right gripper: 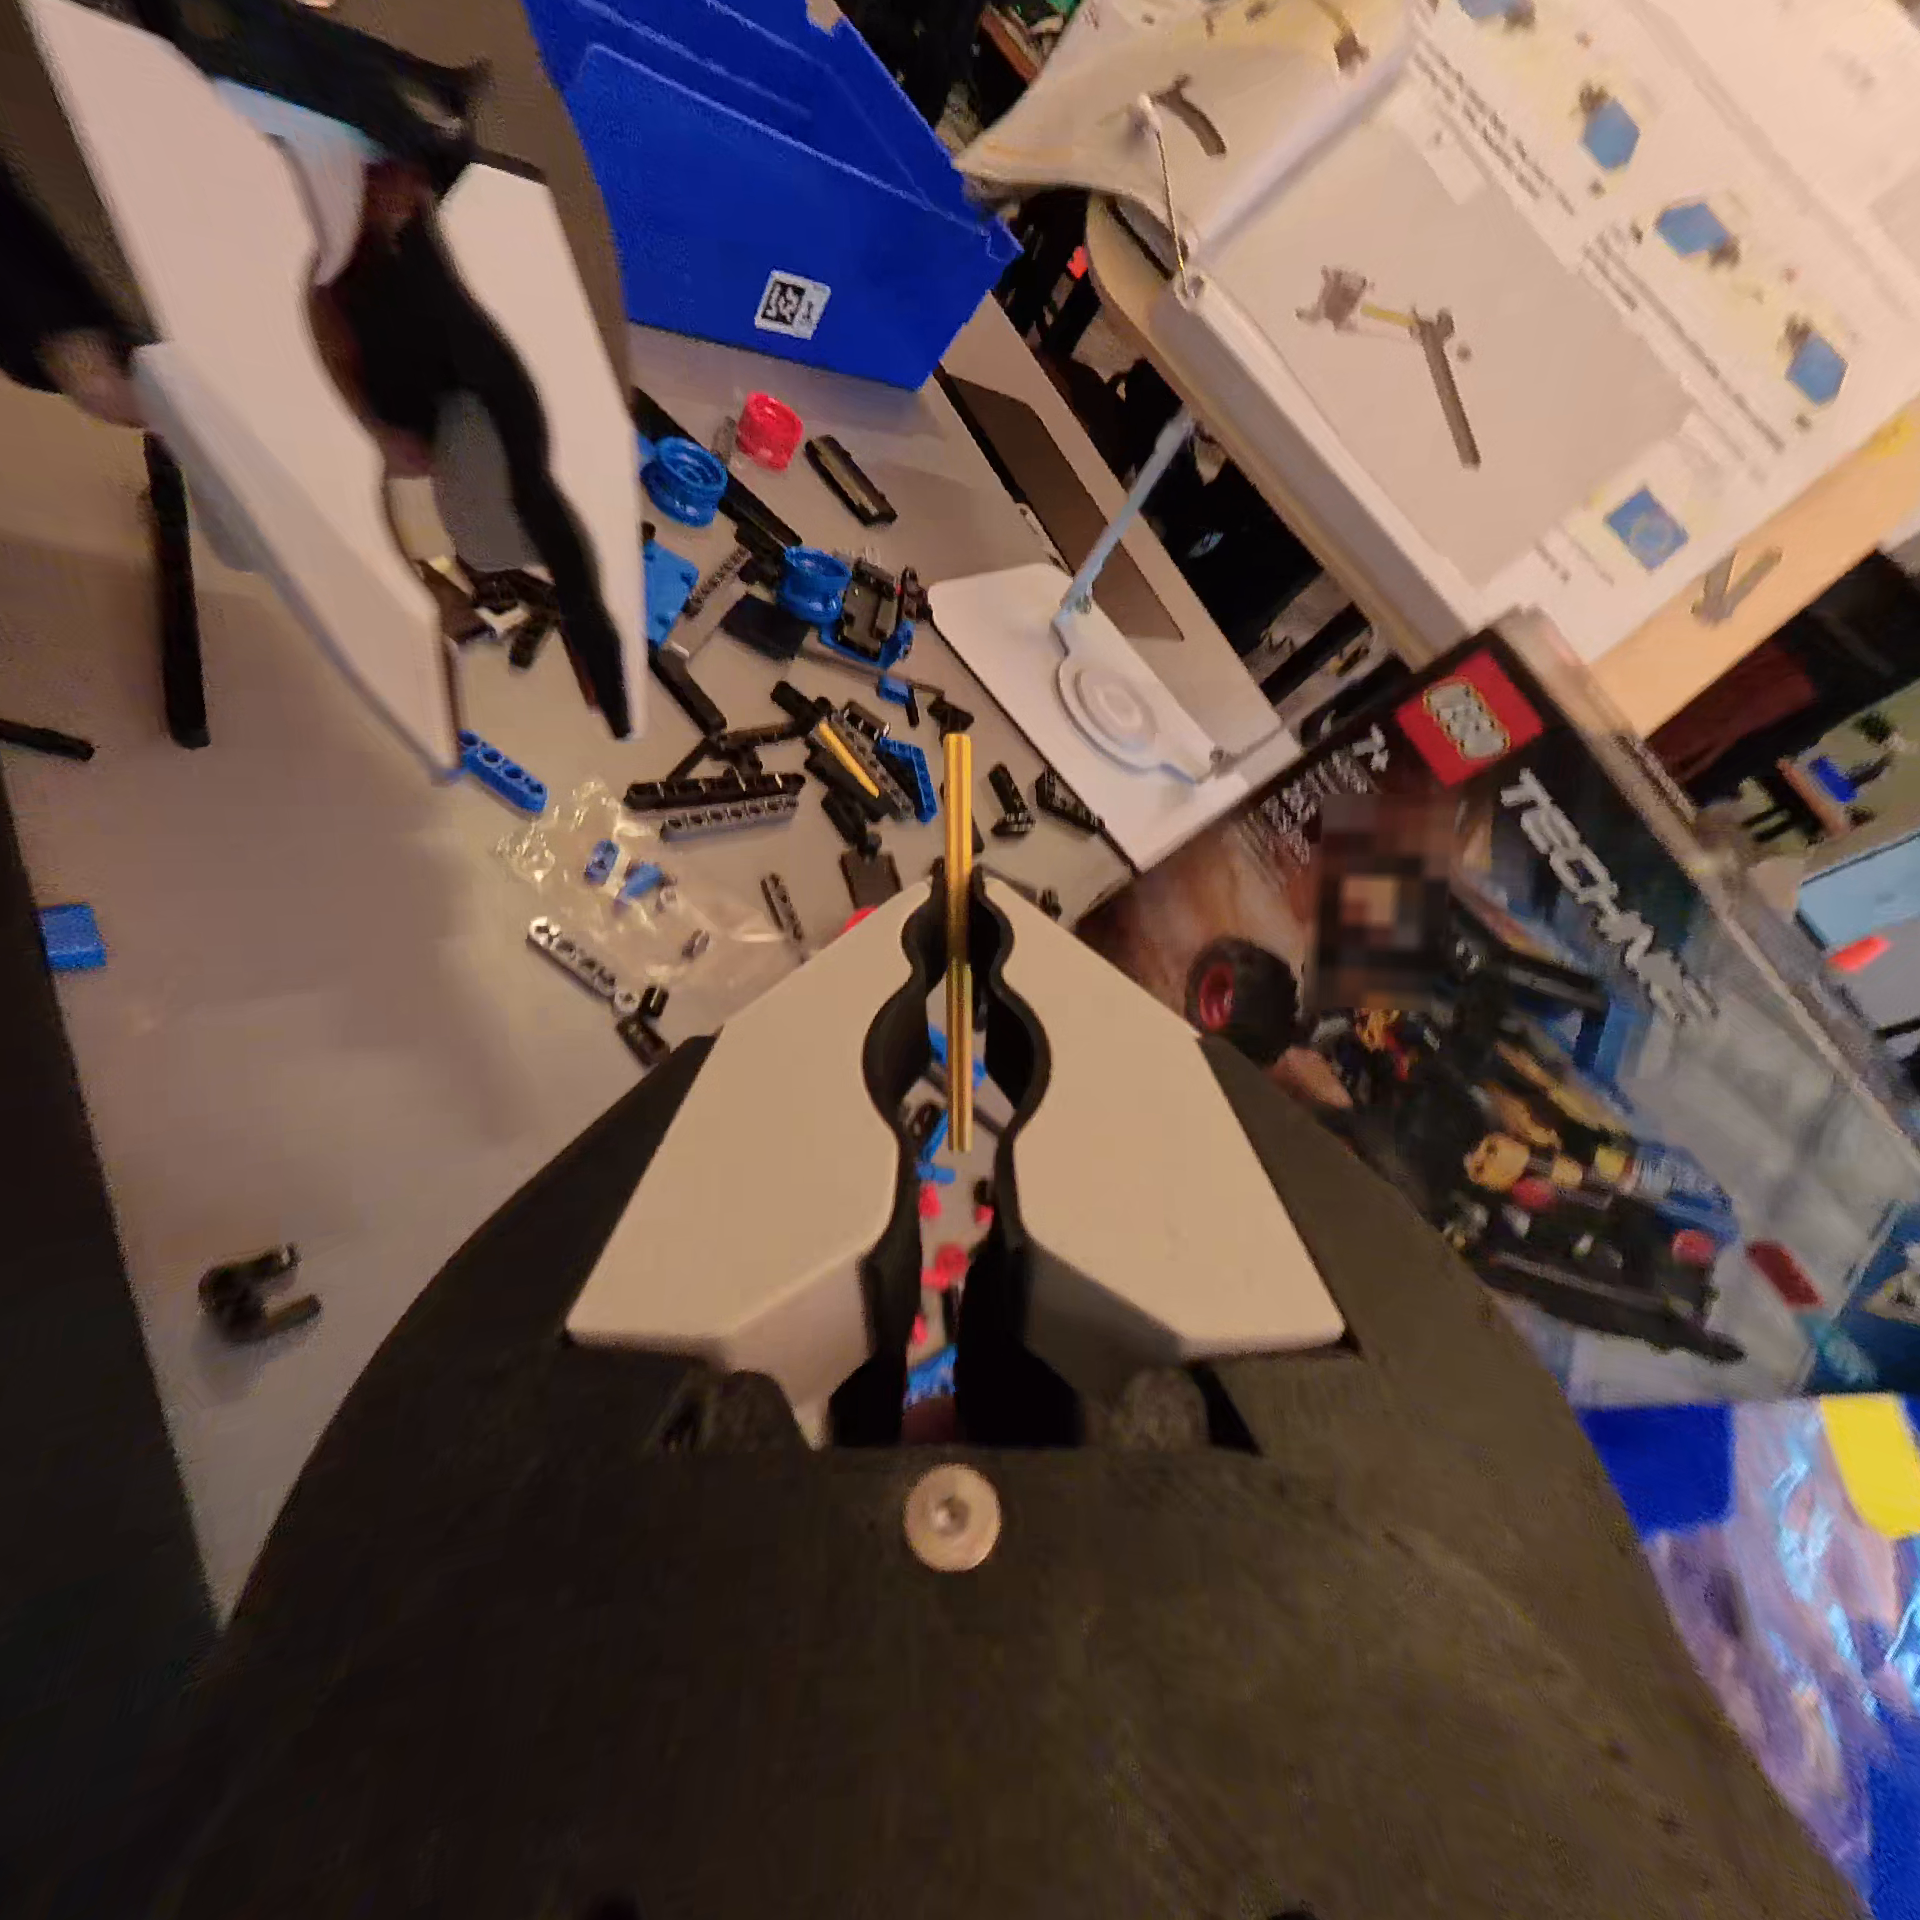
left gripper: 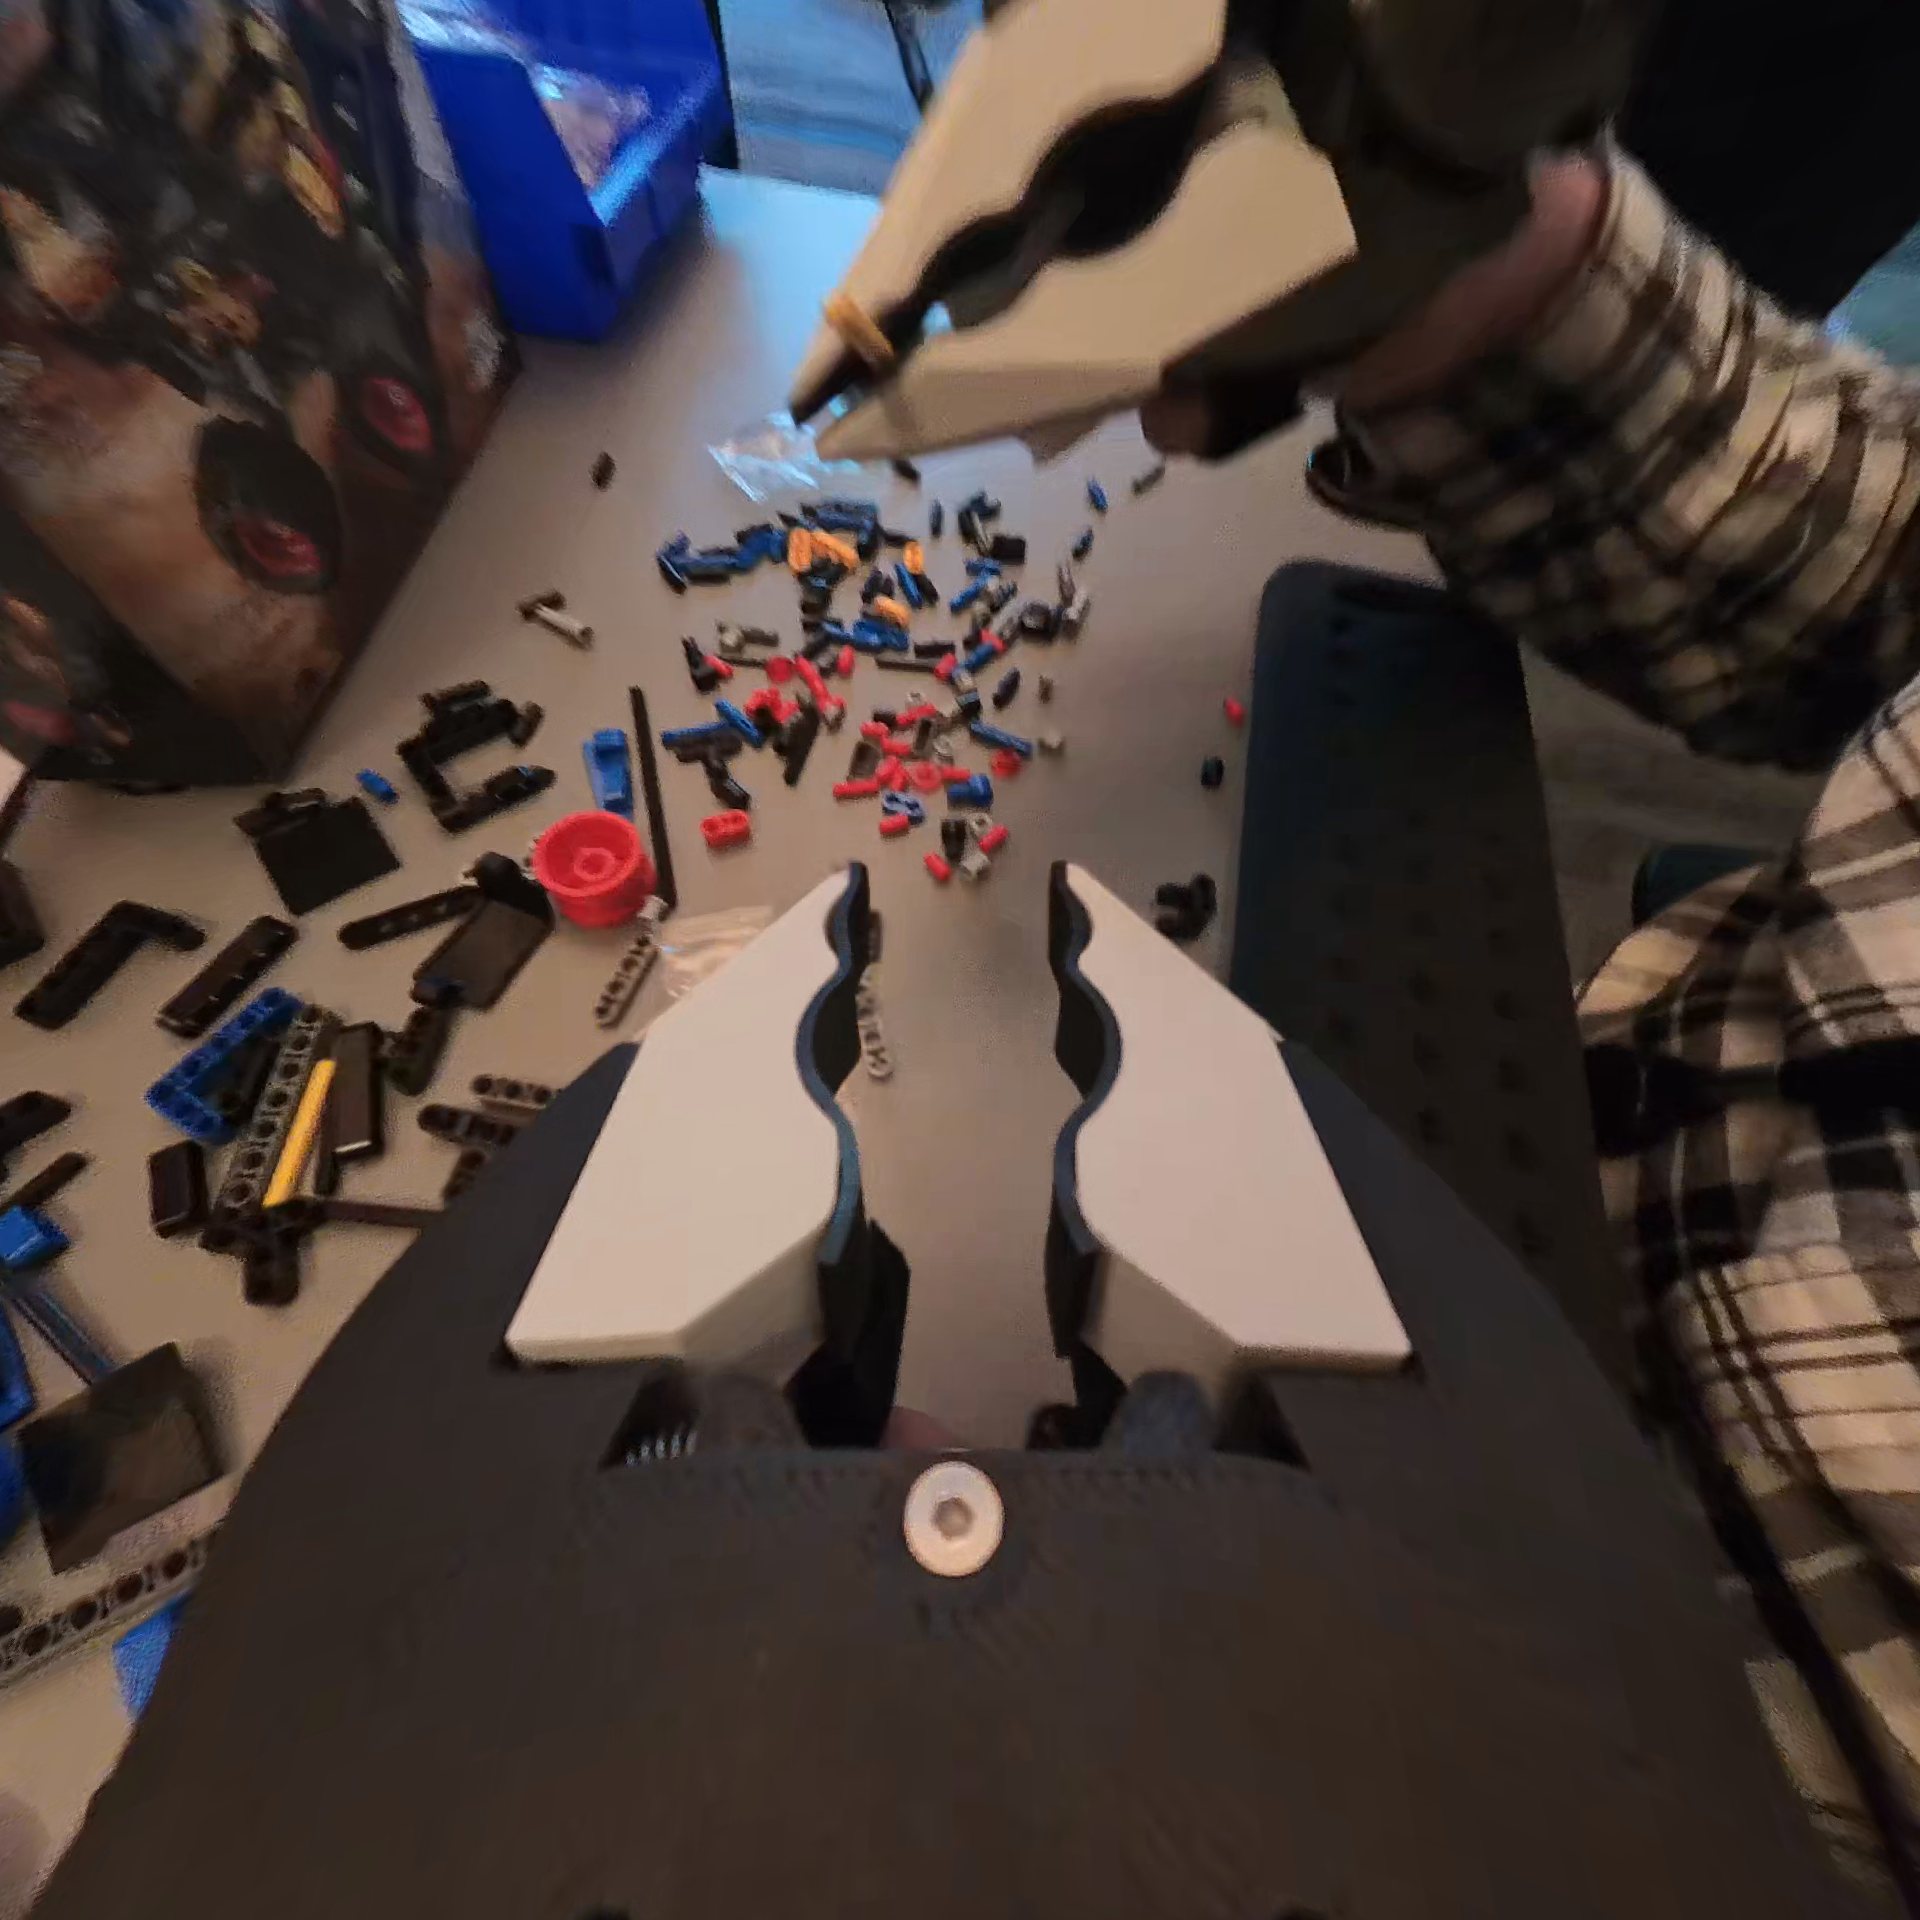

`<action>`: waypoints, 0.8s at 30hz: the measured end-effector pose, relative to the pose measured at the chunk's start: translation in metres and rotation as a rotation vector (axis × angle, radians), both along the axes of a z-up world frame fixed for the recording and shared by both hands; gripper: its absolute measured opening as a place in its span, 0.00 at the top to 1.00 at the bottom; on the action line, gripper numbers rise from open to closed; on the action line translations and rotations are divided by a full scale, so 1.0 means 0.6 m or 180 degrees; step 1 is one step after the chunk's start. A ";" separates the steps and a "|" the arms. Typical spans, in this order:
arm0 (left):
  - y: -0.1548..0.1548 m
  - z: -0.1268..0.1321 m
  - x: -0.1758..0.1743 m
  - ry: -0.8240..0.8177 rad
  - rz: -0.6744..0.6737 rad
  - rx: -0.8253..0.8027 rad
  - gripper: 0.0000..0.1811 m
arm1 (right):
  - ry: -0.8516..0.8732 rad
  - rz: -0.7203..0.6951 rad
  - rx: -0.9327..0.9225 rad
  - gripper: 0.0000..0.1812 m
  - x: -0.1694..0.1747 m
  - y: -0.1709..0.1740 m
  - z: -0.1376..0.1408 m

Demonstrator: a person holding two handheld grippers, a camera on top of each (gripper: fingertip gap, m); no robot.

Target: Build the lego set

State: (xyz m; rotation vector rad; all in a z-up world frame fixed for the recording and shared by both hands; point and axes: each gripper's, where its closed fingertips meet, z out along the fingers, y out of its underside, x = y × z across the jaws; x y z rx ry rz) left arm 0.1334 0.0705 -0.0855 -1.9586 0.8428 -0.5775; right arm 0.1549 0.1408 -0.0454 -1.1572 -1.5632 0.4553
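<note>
- Right tool (right gripper: 961,914): closed on a yellow rod (right gripper: 957,935), held upright.
- Table (right gripper: 312,1091): scattered black, blue and red pieces.
- Blue bin (right gripper: 769,187): at the back.

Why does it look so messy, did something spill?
It does look tipped out: small red, blue and black pieces lie scattered over the table beside an empty clear bag. Nothing looks broken. The right gripper holds a yellow axle.

Surface: pale grey table (left gripper: 499,582).
Middle: scattered lego pieces (left gripper: 862,675), red wheel (left gripper: 592,868).
Far edge: set box (left gripper: 208,416), blue bin (left gripper: 582,208).
</note>
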 end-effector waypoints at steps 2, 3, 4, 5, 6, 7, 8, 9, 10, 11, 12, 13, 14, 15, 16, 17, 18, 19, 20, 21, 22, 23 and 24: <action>-0.014 -0.020 0.018 0.0205 -0.0092 -0.0029 0.81 | -0.0031 -0.0073 -0.0155 0.99 0.025 0.008 -0.010; -0.020 -0.030 0.029 0.0281 -0.0144 -0.0046 0.81 | -0.0064 -0.0104 -0.0216 0.99 0.036 0.012 -0.016; -0.025 -0.039 0.042 0.0341 -0.0201 -0.0073 0.81 | -0.0102 -0.0135 -0.0256 0.99 0.046 0.014 -0.023; -0.030 -0.051 0.053 0.0407 -0.0248 -0.0118 0.80 | -0.0137 -0.0165 -0.0271 0.99 0.055 0.016 -0.029; -0.034 -0.063 0.063 0.0485 -0.0284 -0.0170 0.79 | -0.0147 -0.0198 -0.0270 0.99 0.062 0.018 -0.033; -0.037 -0.072 0.074 0.0543 -0.0323 -0.0193 0.79 | -0.0154 -0.0219 -0.0283 0.99 0.067 0.018 -0.036; -0.040 -0.079 0.087 0.0574 -0.0372 -0.0218 0.79 | -0.0157 -0.0230 -0.0304 0.99 0.072 0.018 -0.040; -0.046 -0.088 0.100 0.0618 -0.0448 -0.0259 0.79 | -0.0157 -0.0234 -0.0324 0.99 0.075 0.016 -0.043; -0.050 -0.096 0.110 0.0676 -0.0511 -0.0268 0.79 | -0.0161 -0.0235 -0.0342 0.99 0.078 0.015 -0.047; -0.051 -0.103 0.119 0.0729 -0.0544 -0.0253 0.79 | -0.0171 -0.0237 -0.0353 0.99 0.081 0.014 -0.052; -0.052 -0.110 0.128 0.0784 -0.0591 -0.0248 0.80 | -0.0178 -0.0239 -0.0363 0.99 0.083 0.013 -0.056; -0.052 -0.117 0.134 0.0852 -0.0630 -0.0239 0.83 | -0.0175 -0.0235 -0.0376 0.99 0.084 0.012 -0.058; -0.049 -0.123 0.138 0.0929 -0.0639 -0.0205 0.85 | -0.0166 -0.0225 -0.0389 0.99 0.085 0.010 -0.061; -0.046 -0.129 0.141 0.1009 -0.0659 -0.0170 0.89 | -0.0159 -0.0214 -0.0399 0.99 0.086 0.008 -0.063; -0.045 -0.136 0.144 0.1090 -0.0702 -0.0154 0.92 | -0.0151 -0.0206 -0.0407 0.99 0.086 0.007 -0.065; -0.043 -0.142 0.145 0.1174 -0.0721 -0.0143 0.94 | -0.0141 -0.0199 -0.0415 0.99 0.085 0.006 -0.067; -0.039 -0.146 0.145 0.1248 -0.0722 -0.0107 0.96 | -0.0131 -0.0191 -0.0420 0.99 0.085 0.005 -0.068; -0.039 -0.145 0.149 0.1258 -0.0777 -0.0070 0.97 | -0.0123 -0.0183 -0.0424 0.99 0.084 0.005 -0.069; -0.039 -0.145 0.150 0.1280 -0.0829 -0.0062 0.97 | -0.0115 -0.0174 -0.0428 0.99 0.083 0.004 -0.070; -0.038 -0.146 0.146 0.1333 -0.0861 -0.0055 0.97 | -0.0106 -0.0162 -0.0434 0.99 0.082 0.003 -0.070; -0.034 -0.145 0.139 0.1427 -0.0883 -0.0017 0.97 | -0.0102 -0.0149 -0.0437 0.99 0.080 0.002 -0.071; -0.031 -0.145 0.130 0.1528 -0.0940 0.0039 0.97 | -0.0102 -0.0138 -0.0434 0.99 0.079 0.001 -0.072; -0.034 -0.145 0.123 0.1605 -0.1061 0.0086 0.97 | -0.0105 -0.0127 -0.0432 0.99 0.078 0.000 -0.073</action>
